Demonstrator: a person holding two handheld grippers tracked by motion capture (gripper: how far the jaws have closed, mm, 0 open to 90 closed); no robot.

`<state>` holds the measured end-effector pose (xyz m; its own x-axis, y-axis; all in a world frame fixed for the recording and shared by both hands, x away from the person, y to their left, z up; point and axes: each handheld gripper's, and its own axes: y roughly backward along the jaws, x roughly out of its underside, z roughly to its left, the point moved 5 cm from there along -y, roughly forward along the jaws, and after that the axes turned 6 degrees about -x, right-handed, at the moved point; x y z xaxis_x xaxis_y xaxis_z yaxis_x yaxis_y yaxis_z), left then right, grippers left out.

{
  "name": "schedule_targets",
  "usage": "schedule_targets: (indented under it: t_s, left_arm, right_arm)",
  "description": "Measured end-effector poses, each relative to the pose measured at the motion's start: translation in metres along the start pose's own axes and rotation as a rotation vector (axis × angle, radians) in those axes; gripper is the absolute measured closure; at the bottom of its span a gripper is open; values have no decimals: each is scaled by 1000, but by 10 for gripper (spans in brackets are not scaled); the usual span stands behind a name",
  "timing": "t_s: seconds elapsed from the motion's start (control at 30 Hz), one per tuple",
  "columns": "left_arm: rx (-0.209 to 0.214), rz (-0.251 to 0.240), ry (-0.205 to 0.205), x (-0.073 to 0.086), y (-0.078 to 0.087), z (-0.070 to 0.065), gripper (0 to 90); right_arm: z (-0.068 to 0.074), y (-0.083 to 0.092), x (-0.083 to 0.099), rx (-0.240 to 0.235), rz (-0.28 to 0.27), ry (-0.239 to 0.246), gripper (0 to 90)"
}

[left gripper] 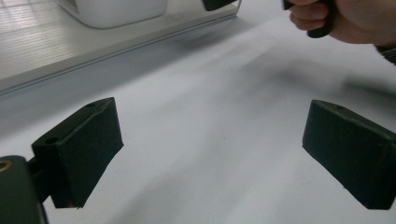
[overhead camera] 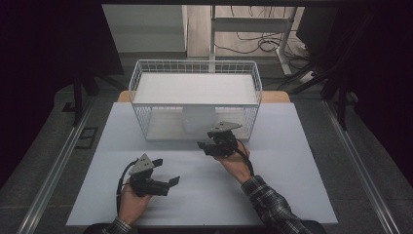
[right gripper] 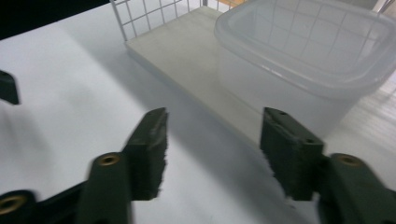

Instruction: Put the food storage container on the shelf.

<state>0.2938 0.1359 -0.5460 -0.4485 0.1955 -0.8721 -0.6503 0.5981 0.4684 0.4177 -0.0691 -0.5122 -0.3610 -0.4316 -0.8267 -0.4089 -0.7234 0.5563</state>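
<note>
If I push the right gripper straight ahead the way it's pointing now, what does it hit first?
Most likely the translucent plastic container on the lower shelf of the white wire rack. The open right gripper points at its near wall, with only bare white table and the shelf edge between, though depth is unclear.

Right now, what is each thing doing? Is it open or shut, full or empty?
left gripper: open, holding nothing, over the table.
right gripper: open, holding nothing, pointed at the plastic container.
plastic container: upright, lid on, sitting on the basket's lower shelf; looks empty, though the cloudy plastic makes that hard to tell.
wire basket: upright at the far end of the table, white board across its top.
table: bare white top.
</note>
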Motion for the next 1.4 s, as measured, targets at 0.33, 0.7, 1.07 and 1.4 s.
schedule_targets:
  t_s: [0.33,0.7,1.07,1.4]
  left_arm:
    - [1,9,-4,1,0,1,38]
    - [-28,11,-29,0,5,1,33]
    - [-78,45,-67,5,16,3,27]
    - [-103,114,-61,20,23,7,0]
  right_arm:
    - [6,33,11,-18,-15,7,130]
    - [6,76,37,-2,-3,8,9]
    - [3,117,65,40,-27,-12,6]
    - [1,142,97,68,-3,-36,0]
